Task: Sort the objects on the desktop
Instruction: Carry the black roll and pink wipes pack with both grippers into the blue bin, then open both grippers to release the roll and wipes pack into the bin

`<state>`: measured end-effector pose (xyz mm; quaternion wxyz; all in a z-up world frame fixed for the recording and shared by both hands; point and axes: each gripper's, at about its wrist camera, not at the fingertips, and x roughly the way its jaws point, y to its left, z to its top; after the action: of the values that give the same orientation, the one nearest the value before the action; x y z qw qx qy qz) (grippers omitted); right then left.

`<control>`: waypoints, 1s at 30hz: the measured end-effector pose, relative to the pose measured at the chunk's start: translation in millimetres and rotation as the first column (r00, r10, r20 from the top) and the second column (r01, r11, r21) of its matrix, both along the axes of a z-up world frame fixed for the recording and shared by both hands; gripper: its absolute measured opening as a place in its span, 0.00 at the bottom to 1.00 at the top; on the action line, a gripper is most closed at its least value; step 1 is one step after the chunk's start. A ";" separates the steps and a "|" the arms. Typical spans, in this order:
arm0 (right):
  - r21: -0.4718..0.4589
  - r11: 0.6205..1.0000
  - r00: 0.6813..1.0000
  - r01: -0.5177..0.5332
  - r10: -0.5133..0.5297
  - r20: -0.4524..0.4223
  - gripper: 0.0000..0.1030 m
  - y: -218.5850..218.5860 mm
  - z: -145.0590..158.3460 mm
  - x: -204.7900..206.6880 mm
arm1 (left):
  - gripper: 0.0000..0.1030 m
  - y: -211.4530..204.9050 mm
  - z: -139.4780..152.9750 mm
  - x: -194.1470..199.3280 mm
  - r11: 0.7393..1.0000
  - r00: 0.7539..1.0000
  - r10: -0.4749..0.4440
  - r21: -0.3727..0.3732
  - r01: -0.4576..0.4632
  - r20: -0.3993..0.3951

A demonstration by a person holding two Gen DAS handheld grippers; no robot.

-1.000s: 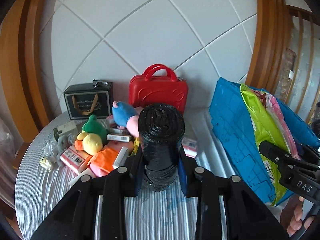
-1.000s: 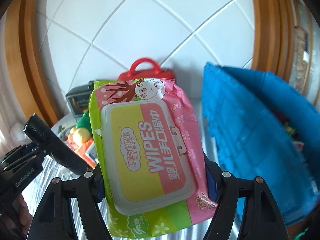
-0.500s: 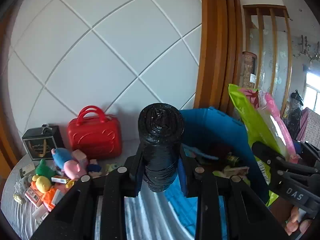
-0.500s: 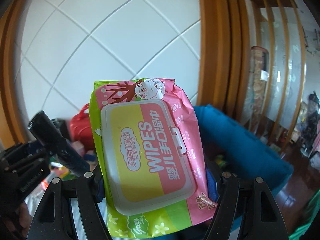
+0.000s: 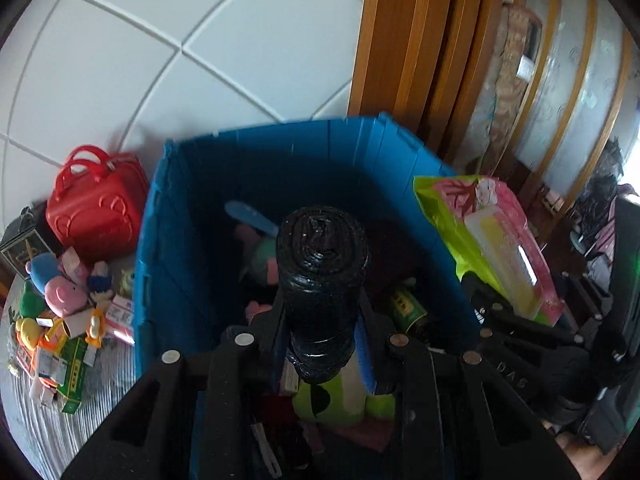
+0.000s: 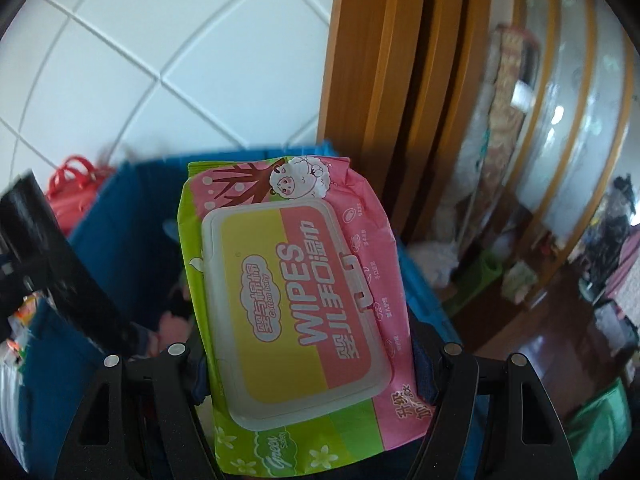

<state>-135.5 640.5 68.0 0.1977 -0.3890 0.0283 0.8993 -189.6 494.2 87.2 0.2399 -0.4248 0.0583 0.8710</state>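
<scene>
My left gripper [image 5: 322,344] is shut on a black roll of bags [image 5: 322,276] and holds it upright over the open blue bin [image 5: 176,216]. My right gripper [image 6: 308,372] is shut on a pink and green pack of wipes [image 6: 296,304], held above the same blue bin [image 6: 116,208]. The wipes pack also shows in the left wrist view [image 5: 496,244], at the bin's right rim. Several toys and a green can [image 5: 406,306] lie inside the bin.
A red toy case [image 5: 92,204] stands left of the bin against the tiled wall. Plush toys [image 5: 60,292] and small boxes [image 5: 72,364] lie on the striped tablecloth at far left. A wooden door frame [image 5: 400,40] rises behind the bin.
Both grippers have swung right and tilted down, from facing the table to looking into the blue bin. Each still holds its object.
</scene>
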 end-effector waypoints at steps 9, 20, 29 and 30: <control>-0.064 0.996 0.968 -0.065 0.078 0.237 0.72 18.5 -76.7 -55.0 | 0.28 33.8 -84.4 -27.5 0.978 0.978 0.069 -0.205 -0.028 0.198; -0.036 0.996 0.940 -0.077 0.085 0.329 0.85 13.5 -102.9 -59.2 | 0.57 16.2 -82.2 -33.3 0.982 0.972 0.103 -0.177 -0.066 0.211; -0.028 0.996 0.960 -0.079 0.084 0.267 0.99 14.5 -87.7 -55.1 | 0.64 12.9 -68.5 -35.4 0.979 0.987 0.130 -0.173 -0.112 0.094; -0.025 0.997 0.964 -0.079 0.082 0.253 0.99 14.5 -84.4 -53.7 | 0.64 10.8 -65.9 -34.6 0.979 0.987 0.136 -0.163 -0.120 0.087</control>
<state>-189.2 655.0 -16.4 0.1601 -0.5032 -0.0065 0.8492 -224.2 505.0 21.3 0.1515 -0.4874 0.0876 0.8555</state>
